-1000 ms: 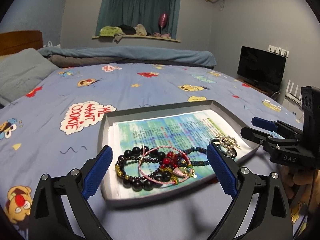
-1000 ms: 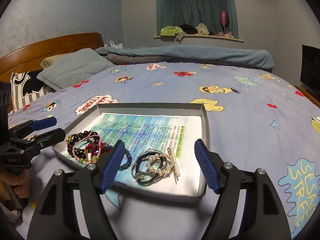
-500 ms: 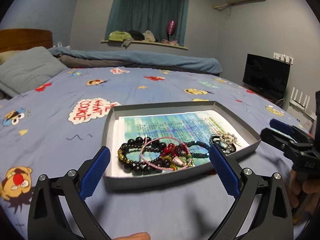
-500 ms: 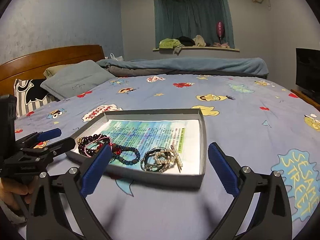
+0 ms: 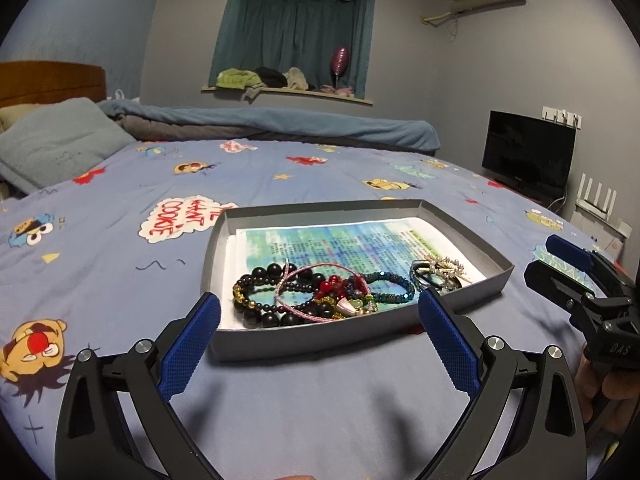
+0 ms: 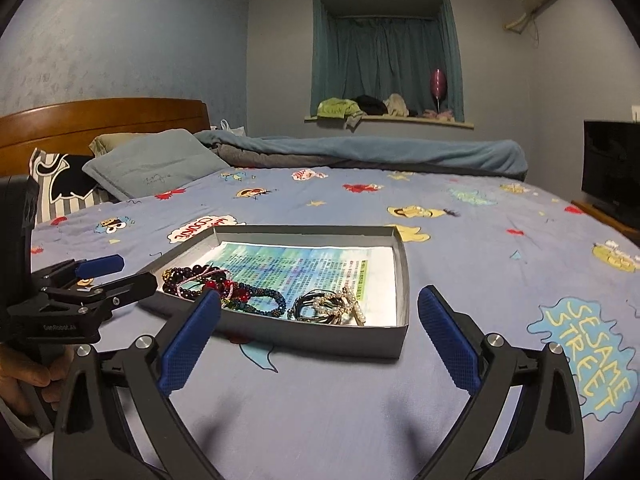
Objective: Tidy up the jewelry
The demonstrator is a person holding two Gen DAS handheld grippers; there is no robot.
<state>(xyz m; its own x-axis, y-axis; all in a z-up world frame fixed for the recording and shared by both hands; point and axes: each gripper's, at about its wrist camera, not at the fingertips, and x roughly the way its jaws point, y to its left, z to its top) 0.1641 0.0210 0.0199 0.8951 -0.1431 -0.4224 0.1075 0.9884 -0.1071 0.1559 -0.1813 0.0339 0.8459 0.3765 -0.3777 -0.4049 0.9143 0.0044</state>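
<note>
A shallow grey box [image 5: 360, 334] [image 6: 400, 272] lined with a printed sheet lies on the bed. A heap of bead bracelets [image 5: 304, 296] [image 6: 216, 284] fills its near left corner. A dark hair tie with a pearl clip [image 5: 438, 272] [image 6: 332, 304] lies at the near right. My left gripper [image 5: 320, 340] is open and empty, just in front of the box; it also shows in the right wrist view [image 6: 116, 276]. My right gripper [image 6: 320, 340] is open and empty, in front of the box; it also shows in the left wrist view [image 5: 560, 264].
The bed has a blue cartoon-print sheet [image 5: 120, 280], a grey pillow [image 6: 156, 168] and a folded blue blanket [image 5: 272, 120] at the back. A black TV [image 5: 528, 152] and a white router [image 5: 600, 204] stand at the right.
Both grippers have pulled back from the box and tilted up, so the box sits farther away. The jewelry has not moved. Both stay open.
</note>
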